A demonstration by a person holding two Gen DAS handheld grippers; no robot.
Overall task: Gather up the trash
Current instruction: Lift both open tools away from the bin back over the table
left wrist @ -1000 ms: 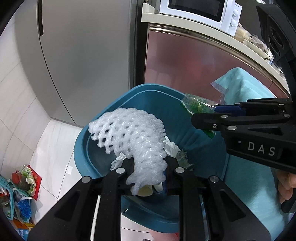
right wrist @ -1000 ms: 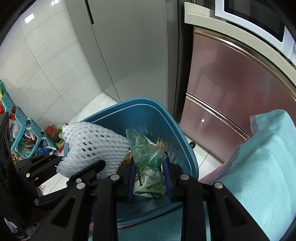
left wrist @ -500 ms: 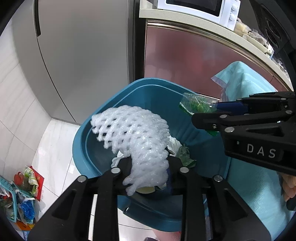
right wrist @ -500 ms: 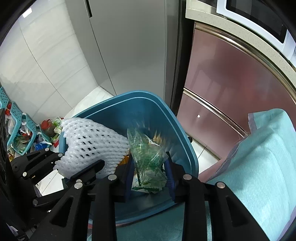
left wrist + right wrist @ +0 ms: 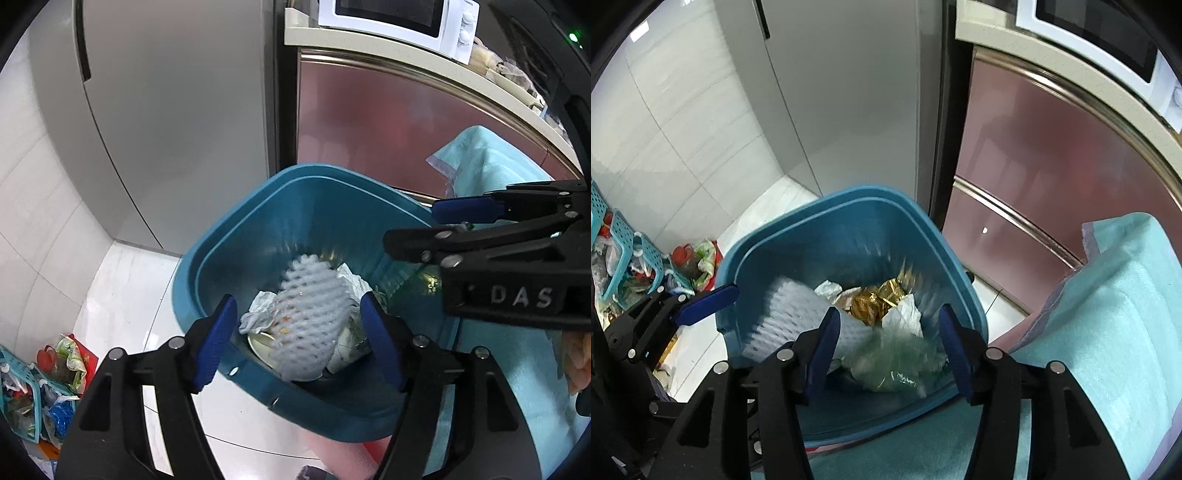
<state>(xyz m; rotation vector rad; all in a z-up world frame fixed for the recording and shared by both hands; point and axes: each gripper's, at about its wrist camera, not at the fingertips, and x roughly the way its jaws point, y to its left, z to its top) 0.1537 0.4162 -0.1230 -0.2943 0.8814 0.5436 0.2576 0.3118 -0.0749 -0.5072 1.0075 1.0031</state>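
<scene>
A blue trash bin stands on the floor below both grippers. My left gripper is open and empty above its near rim. The white foam net is inside the bin, blurred, on crumpled paper; it also shows in the right wrist view. My right gripper is open and empty over the bin. The green plastic wrapper is blurred between its fingers, inside the bin. The right gripper enters the left wrist view from the right.
A grey fridge and a reddish cabinet with a microwave stand behind the bin. A teal cloth covers the surface at right. Teal baskets with bags sit on the white tile floor at left.
Both grippers opened. The foam net dropped from the left gripper into the bin, and the green wrapper dropped from the right gripper into the bin.
</scene>
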